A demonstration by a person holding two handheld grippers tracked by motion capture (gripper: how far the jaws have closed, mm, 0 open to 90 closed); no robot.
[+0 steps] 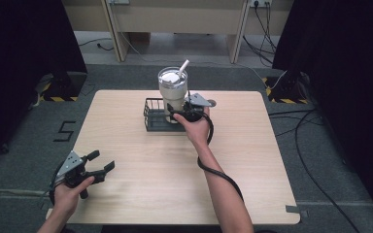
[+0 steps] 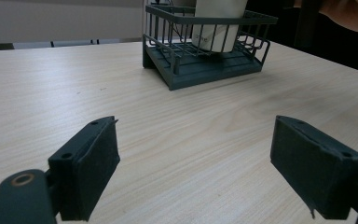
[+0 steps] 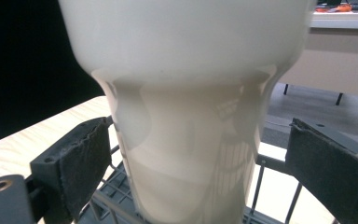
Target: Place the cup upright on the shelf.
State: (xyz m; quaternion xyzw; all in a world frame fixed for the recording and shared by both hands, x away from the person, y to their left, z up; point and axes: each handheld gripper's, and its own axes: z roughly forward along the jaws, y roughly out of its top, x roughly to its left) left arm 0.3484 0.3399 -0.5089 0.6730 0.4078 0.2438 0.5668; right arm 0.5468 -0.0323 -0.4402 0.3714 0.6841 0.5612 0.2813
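Fingers of right gripper spread either side of cream tumbler in wire basket; left gripper fingers spread over surface. No legible labels.

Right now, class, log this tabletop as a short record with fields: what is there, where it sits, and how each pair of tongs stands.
surface: wooden table
basket: dark wire basket, far middle of table
cup: cream tumbler with straw, upright in basket
left tongs: open, near left corner, holding nothing
right tongs: open, a jaw on each side of tumbler, gaps visible in the right gripper view
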